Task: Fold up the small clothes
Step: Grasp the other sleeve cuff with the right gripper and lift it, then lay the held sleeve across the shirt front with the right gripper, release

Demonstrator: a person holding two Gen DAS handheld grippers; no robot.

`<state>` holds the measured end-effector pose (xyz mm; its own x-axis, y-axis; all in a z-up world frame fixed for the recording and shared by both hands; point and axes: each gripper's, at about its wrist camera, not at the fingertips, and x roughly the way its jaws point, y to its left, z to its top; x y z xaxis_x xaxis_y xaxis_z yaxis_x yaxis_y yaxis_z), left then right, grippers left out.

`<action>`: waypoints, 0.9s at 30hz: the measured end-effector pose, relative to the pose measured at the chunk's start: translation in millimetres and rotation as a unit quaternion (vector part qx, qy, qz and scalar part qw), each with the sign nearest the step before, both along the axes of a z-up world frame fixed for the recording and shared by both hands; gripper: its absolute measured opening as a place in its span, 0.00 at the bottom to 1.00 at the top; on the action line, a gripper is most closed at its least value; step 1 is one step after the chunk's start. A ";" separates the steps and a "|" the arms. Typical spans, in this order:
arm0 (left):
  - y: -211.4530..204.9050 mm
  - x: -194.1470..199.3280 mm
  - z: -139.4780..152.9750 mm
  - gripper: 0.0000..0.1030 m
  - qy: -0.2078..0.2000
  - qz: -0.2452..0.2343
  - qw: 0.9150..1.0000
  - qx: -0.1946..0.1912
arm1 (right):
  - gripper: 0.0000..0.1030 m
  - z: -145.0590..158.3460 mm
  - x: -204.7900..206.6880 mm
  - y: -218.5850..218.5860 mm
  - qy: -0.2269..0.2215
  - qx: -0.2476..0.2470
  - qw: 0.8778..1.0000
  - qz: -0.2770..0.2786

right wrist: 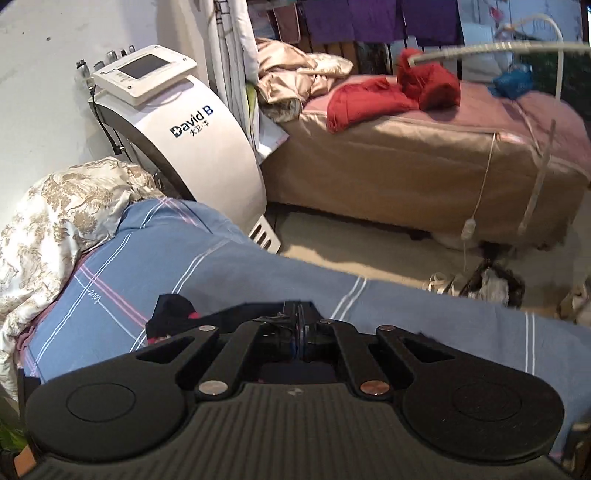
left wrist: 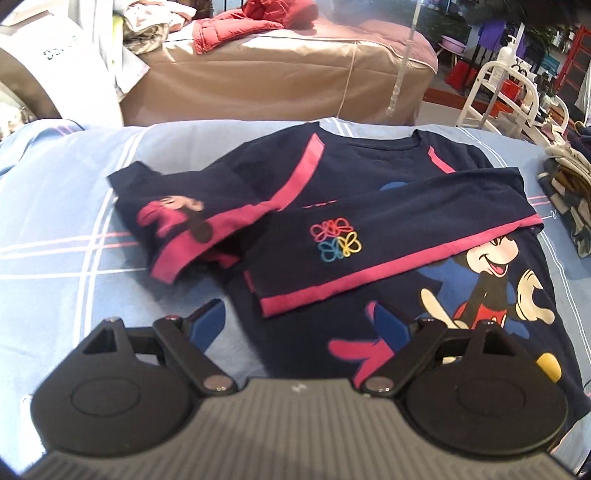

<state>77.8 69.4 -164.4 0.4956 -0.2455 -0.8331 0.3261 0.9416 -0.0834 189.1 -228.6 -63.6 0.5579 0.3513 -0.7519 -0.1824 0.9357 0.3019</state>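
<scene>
Blue plaid bedding (left wrist: 55, 229) covers the work surface in a cluttered bedroom, with a tan-draped bed (left wrist: 258, 85) and a red jacket (left wrist: 236, 33) behind, and a white salon machine (right wrist: 192, 140) against the wall in the right wrist view. Spread across the bedding lies the navy shirt (left wrist: 369, 177), neckline away from the camera, its long axis running from near to far just ahead and to the right of the left gripper (left wrist: 303, 325). One pink-trimmed sleeve (left wrist: 351, 236) is already folded across the chest; the other sleeve (left wrist: 177, 218) lies bunched out to the left, apart from the body. A cartoon mouse print (left wrist: 491, 280) shows on the front, and a small flower motif (left wrist: 336, 240) on the folded sleeve. The left gripper hovers released, fingers wide, at the shirt's near hem, seemingly the closer tool to the loose sleeve. The right gripper (right wrist: 297, 326) is clenched, dark fabric apparently pinched between its fingers.
</scene>
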 end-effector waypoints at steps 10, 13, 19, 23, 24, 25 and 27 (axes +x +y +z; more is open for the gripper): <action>13.8 -8.2 -3.4 0.86 0.021 0.024 0.999 0.028 | 0.87 -132.7 49.5 125.7 0.056 0.101 0.988 0.103; 24.6 -16.6 -5.8 0.86 0.027 0.038 0.998 0.029 | 0.89 -159.5 72.4 145.5 0.065 0.082 0.986 0.128; 42.8 -32.4 -13.4 0.87 0.042 0.059 0.997 0.028 | 0.87 -199.3 93.6 162.8 0.113 0.053 0.980 0.158; 50.7 -35.0 -19.0 0.87 0.052 0.063 0.996 0.023 | 0.80 -203.0 94.0 172.7 0.121 0.053 0.978 0.160; 51.1 -33.9 -18.7 0.87 0.052 0.063 0.996 0.023 | 0.77 -201.7 96.5 172.8 0.121 0.057 0.979 0.154; 50.9 -33.8 -17.8 0.87 0.051 0.062 0.996 0.023 | 0.72 -200.8 98.8 171.9 0.121 0.059 0.980 0.148; 52.6 -31.4 -15.7 0.87 0.047 0.063 0.997 0.021 | 0.08 -199.5 102.4 172.6 0.114 0.054 0.982 0.144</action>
